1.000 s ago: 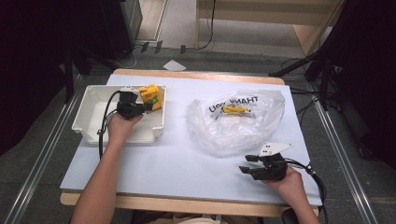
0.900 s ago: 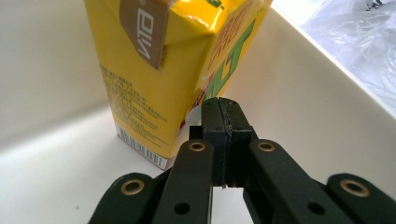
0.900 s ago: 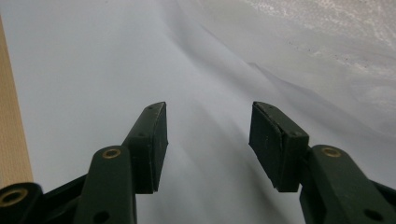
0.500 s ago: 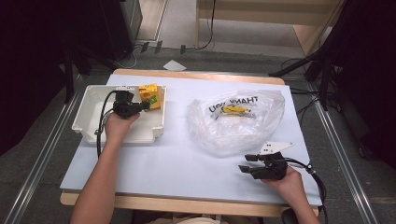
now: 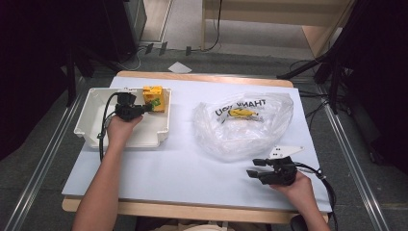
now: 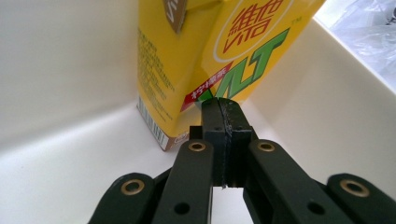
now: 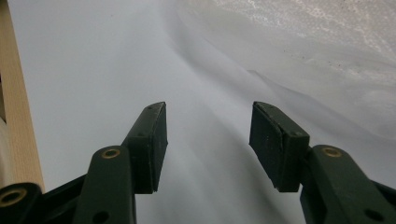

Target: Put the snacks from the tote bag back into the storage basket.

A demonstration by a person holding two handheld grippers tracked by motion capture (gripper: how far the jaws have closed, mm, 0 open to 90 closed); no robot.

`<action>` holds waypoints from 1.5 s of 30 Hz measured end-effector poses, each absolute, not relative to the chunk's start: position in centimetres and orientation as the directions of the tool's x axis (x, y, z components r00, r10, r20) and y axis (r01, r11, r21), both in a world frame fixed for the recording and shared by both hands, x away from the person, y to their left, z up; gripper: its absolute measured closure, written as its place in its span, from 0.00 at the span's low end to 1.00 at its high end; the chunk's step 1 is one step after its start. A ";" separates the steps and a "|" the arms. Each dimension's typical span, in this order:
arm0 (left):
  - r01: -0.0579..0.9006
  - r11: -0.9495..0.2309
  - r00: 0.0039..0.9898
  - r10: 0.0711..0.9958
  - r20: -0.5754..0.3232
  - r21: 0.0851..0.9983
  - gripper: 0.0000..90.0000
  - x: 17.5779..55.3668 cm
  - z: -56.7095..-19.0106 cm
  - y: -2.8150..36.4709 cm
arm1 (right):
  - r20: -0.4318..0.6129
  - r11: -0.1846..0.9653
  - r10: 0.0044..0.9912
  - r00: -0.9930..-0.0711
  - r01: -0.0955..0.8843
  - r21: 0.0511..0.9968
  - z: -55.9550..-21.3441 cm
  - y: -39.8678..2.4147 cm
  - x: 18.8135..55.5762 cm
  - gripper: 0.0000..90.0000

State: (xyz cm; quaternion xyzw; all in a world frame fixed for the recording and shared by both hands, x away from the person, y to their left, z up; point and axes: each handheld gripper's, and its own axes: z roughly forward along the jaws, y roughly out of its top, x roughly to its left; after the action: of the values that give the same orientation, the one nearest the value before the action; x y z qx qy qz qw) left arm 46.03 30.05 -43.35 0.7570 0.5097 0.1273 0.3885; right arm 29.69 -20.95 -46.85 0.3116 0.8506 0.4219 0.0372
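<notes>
A yellow drink carton [image 5: 155, 96] stands in the far right corner of a white tray [image 5: 91, 126]. My left gripper [image 5: 146, 109] reaches into the tray and points at the carton. In the left gripper view its jaws are shut on nothing, the left gripper [image 6: 220, 103] right at the lower face of the carton [image 6: 187, 60]; I cannot tell whether it touches. My right gripper [image 5: 253, 169] rests low near the table's front right, open, beside a clear plastic bag [image 5: 243, 126]. In the right gripper view the open right gripper [image 7: 208, 122] has only table between its jaws.
The bag carries black print and holds a small yellow item [image 5: 240, 113]. The white table top [image 5: 183, 163] lies between tray and bag, and its wooden edge [image 7: 18, 107] is close to the right gripper. Dark floor and cables surround the table.
My left hand has shifted slightly to the left inside the tray, away from the carton. The carton, the bag and my right hand have stayed put.
</notes>
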 end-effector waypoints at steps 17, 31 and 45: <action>0.674 -0.183 0.440 0.878 -0.189 0.716 1.00 46.4 -43.2 30.2 | 0.202 0.449 0.563 -0.801 0.501 0.740 -46.8 -21.0 29.7 0.53; 0.672 -0.176 0.434 0.880 -0.191 0.719 1.00 46.6 -43.0 30.5 | 0.203 0.452 0.563 -0.801 0.505 0.735 -46.9 -20.9 29.7 0.53; 0.676 -0.179 0.444 0.873 -0.201 0.715 0.97 46.2 -42.4 30.4 | 0.201 0.452 0.562 -0.802 0.502 0.737 -46.9 -20.9 29.7 0.53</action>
State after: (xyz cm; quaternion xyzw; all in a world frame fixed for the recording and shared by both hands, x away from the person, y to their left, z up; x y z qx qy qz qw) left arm 46.17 30.45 -42.44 0.7570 0.5116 0.1282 0.3857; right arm 29.69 -20.94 -46.89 0.3125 0.8513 0.4198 0.0361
